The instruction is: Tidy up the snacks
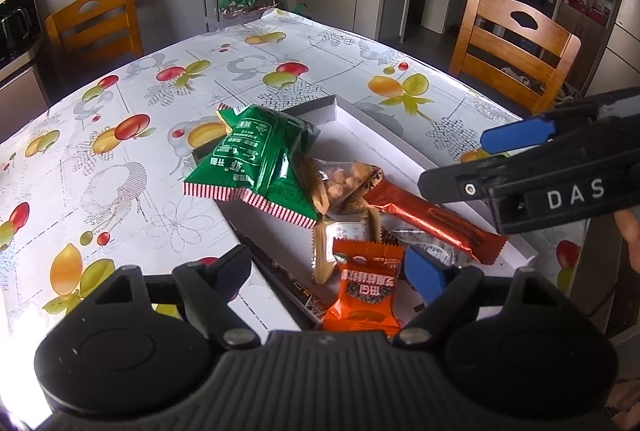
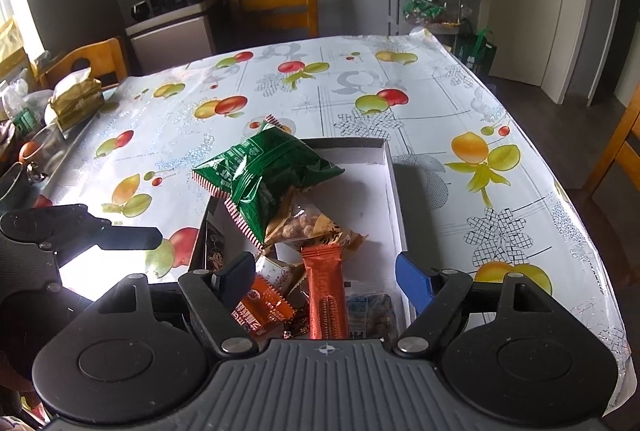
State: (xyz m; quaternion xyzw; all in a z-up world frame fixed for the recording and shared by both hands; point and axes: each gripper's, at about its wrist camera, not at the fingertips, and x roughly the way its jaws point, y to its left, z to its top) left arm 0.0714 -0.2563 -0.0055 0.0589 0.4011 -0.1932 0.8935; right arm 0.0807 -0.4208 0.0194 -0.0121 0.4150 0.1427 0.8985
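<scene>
Right wrist: right claw (image 2: 328, 277) spread above snacks (image 2: 276, 171).

Daylight floods in from my left, glaring white off the tablecloth (image 2: 440, 103) near me; far room stays dim, and fisheye edges bend and darken.

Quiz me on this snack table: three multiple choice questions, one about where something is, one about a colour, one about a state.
1. Where does the green snack bag lie?
A. across the white box's edge, atop other snacks
B. on a chair
C. on the floor

2. What colour is the long bar wrapper?
A. blue
B. orange-red
C. white

3. The right hand-held gripper is:
A. shut on the green bag
B. shut on the bar
C. open

Answers: 1 A, it overhangs the box wall. 2 B, it is plainly orange-red. 3 C, its fingers stand apart, holding nothing.
</scene>
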